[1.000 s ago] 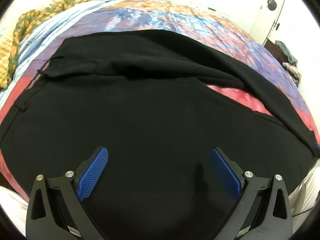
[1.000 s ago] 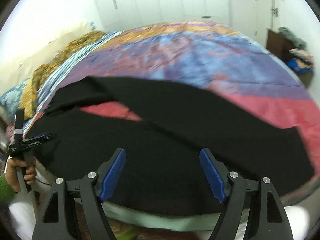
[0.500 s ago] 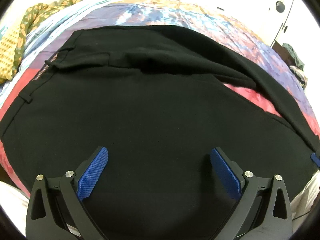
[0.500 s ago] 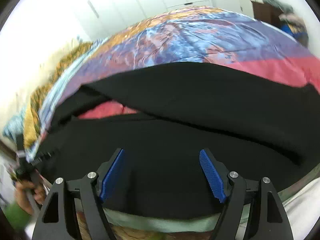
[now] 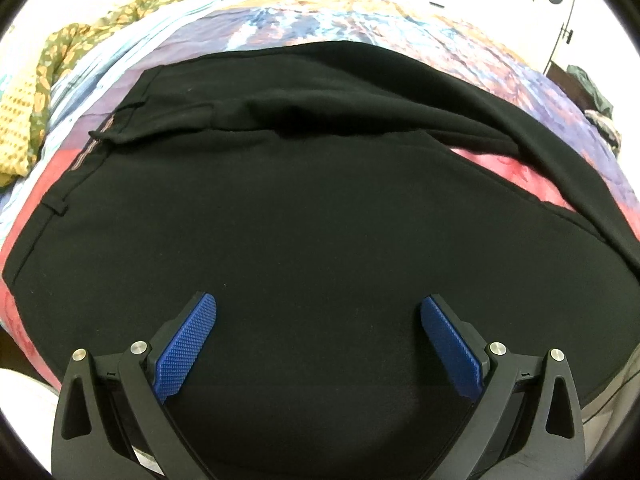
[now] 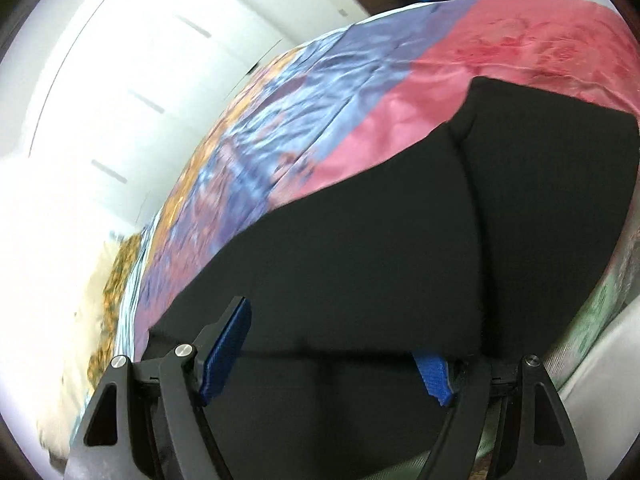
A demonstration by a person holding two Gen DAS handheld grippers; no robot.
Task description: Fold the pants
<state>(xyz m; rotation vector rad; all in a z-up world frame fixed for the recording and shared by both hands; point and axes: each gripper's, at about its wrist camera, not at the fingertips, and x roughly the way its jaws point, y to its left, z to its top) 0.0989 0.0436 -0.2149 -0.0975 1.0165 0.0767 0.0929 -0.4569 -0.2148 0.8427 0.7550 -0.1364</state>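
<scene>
Pants (image 5: 320, 220) flat on bed (image 5: 360, 20), black, filling centre of left view. Waistband (image 5: 60, 208) at left edge, belt loops visible. Far leg (image 5: 520, 120) splayed off toward upper right, pink quilt showing in the gap between legs. So not yet folded leg over leg, judging by layout.

Left gripper (image 5: 318, 320) hovering over seat area, pointing down at cloth. Fingers (image 5: 188, 344) wide apart, nothing between them, no contact visible. Probably parked there to pin or grab near the waist while the other end gets picked up.

Right gripper (image 6: 332, 344) rolled hard, bed horizon tilted steeply in its view. Down low at near edge of a leg, jaws closing. Cloth between them: right pad half hidden behind black fabric at lower right, left pad in the clear. No clamp visible yet. Likely going for the leg edge to lift and carry it across onto the other leg.

View differences:
- Left view only: waistband, belt loops, crotch bunching, leg split, yellow patterned cloth (image 5: 24, 120) at upper left.
- Right view only: leg end with straight hem (image 6: 560, 100) at upper right, long seam (image 6: 468, 200) running down the leg, cloth draped at bed edge, white cupboard doors (image 6: 120, 100) at upper left.
- Neither gripper visible in the other's view.
- Right view motion-blurred, so exact pad-to-cloth contact hard to call.
</scene>
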